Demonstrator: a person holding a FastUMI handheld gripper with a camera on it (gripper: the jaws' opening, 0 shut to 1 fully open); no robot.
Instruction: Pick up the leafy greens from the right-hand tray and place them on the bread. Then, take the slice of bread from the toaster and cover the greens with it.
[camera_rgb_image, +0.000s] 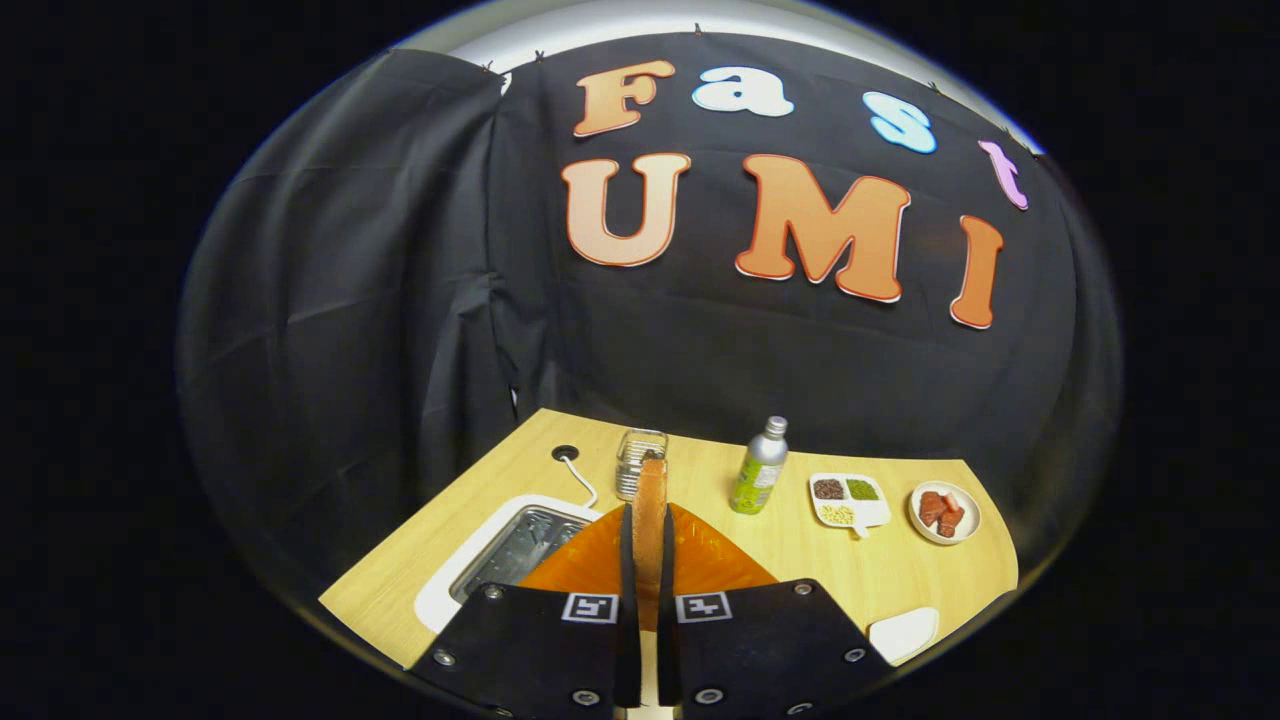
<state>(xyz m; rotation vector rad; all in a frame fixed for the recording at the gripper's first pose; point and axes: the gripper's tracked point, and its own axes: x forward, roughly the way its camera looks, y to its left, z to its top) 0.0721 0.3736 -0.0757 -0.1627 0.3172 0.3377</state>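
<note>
- Gripper view. The claw (648, 560) is closed on a slice of bread (650, 510), held upright and edge-on; both fingers press on its flat faces and its top edge sticks out past the fingertips.
- Under and just ahead of the fingers lies an orange surface (710, 562); whether it is a mat or a board cannot be told.
- To the left of the fingers, touching the orange surface's edge, sits a white appliance with a metal well (515, 548), presumably the toaster. A white cable (583, 482) runs from it to a dark hole in the counter (470, 500).
- Beyond the bread's top edge stands a small wire basket (640, 460).
- Ahead and to the right stands a silver bottle with a green label (760, 468), upright.
- Further right lies a white divided tray (850, 500) with dark, green and pale fillings in separate compartments; whether the green is the leafy greens cannot be told.
- Right of the tray, apart from it, a round plate holds reddish-brown pieces (944, 510).
- Near the right finger's base, at the counter's edge, lies a white flat thing (903, 633), partly hidden.
</note>
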